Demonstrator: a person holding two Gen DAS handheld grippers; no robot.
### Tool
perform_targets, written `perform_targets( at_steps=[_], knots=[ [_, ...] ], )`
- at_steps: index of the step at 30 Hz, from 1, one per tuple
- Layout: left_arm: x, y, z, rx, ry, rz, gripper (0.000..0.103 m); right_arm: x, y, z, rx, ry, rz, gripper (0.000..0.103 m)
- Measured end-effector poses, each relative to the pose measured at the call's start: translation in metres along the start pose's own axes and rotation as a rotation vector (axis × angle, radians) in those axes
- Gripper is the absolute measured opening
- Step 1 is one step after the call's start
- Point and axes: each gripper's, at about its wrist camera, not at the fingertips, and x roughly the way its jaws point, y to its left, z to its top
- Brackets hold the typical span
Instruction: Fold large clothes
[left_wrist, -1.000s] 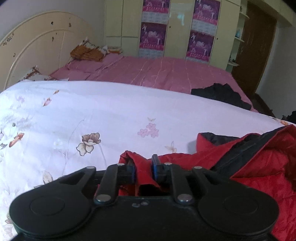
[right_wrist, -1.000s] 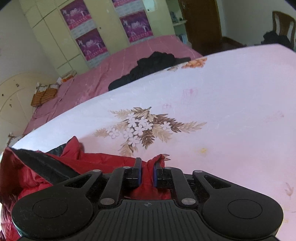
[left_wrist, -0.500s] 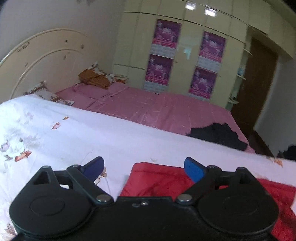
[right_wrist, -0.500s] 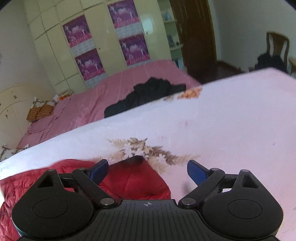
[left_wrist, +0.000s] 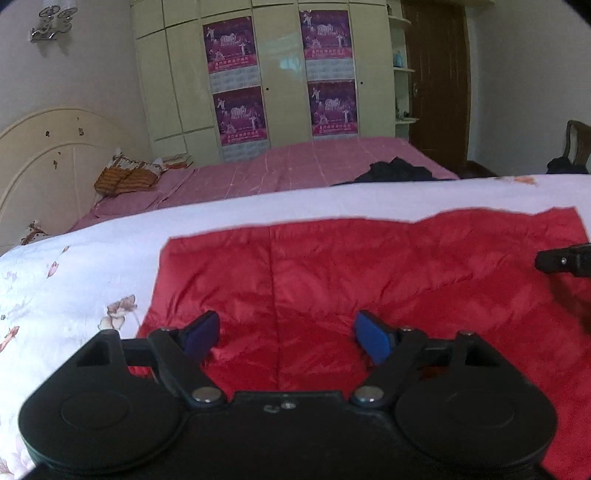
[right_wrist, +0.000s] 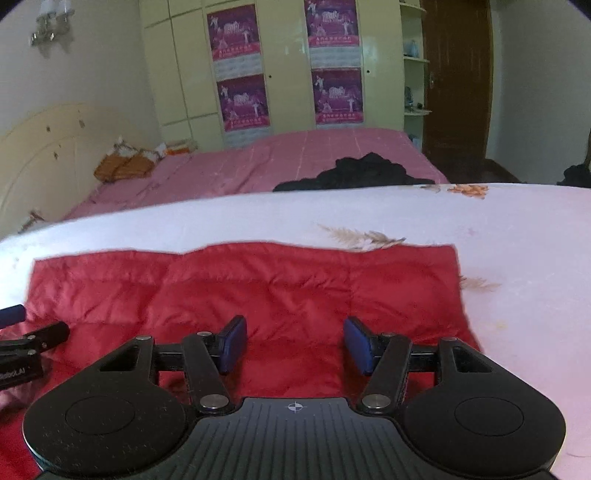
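Dim, soft indoor light; slight blur, dark fisheye corners.

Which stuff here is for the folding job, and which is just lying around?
For the job:
red jacket, spread on the flowered sheet
left gripper, open above it
right gripper, open above it

Just lying about:
black clothes on the pink bed
orange pillow
purple posters

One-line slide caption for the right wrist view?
Right gripper open above red quilted jacket spread flat on floral bedsheet.
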Motion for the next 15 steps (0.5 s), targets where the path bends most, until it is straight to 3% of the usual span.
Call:
perform_targets(
  at_steps=[6,12,15],
  knots=[
    [0.019,0.016,-0.010,-0.123,0.047,0.029,0.086,0.042,-0.010,-0.011,-0.092,0.032,-0.162,0.059],
    [0.023,0.027,-0.006,-0.180,0.092,0.036,0.086,0.059,-0.033,-0.007,-0.017,0.063,-0.158,0.064],
    [0.001,0.039,0.000,-0.223,0.078,0.039,0.079,0.033,-0.041,0.005,0.058,0.064,-0.125,0.064]
  ],
)
